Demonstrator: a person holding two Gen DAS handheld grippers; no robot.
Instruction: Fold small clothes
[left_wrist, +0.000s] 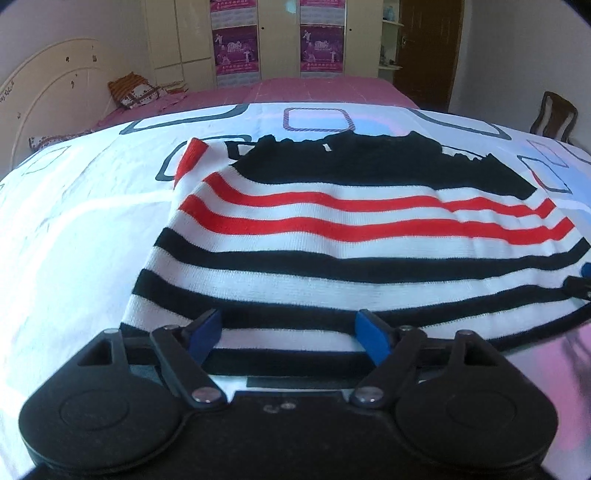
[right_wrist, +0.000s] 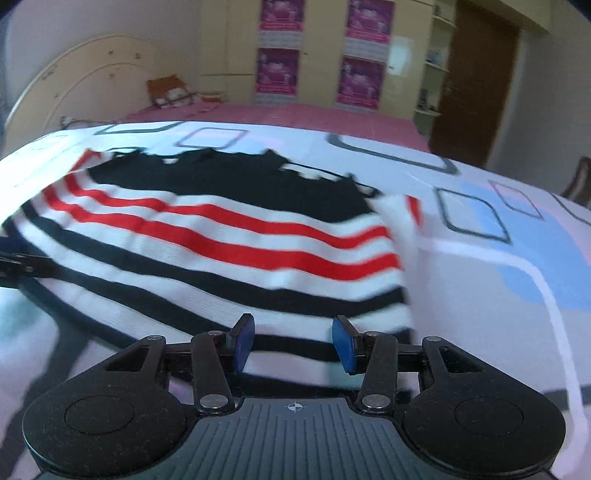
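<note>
A small knitted sweater (left_wrist: 332, 236) lies spread on a white bed cover (left_wrist: 74, 229). Its far part is black, the middle has red and white stripes, and the near part has black and white stripes. In the left wrist view my left gripper (left_wrist: 290, 334) stands open over the near hem; the striped cloth runs flat between its blue pads (left_wrist: 207, 332), which do not press on it. The right wrist view, which is blurred, shows the same sweater (right_wrist: 229, 236). My right gripper (right_wrist: 294, 341) is also open, narrower, above the hem near its right edge. A red-striped sleeve end (left_wrist: 192, 155) sticks out at the far left.
The cover has grey and purple square outlines (left_wrist: 317, 118) on it. Beyond it are a pink sheet (left_wrist: 314, 88), a pillow (left_wrist: 136, 92), a cream headboard (left_wrist: 48, 85), wardrobes with purple posters (left_wrist: 236, 48), a brown door (left_wrist: 428, 44) and a chair (left_wrist: 554, 114) at the right.
</note>
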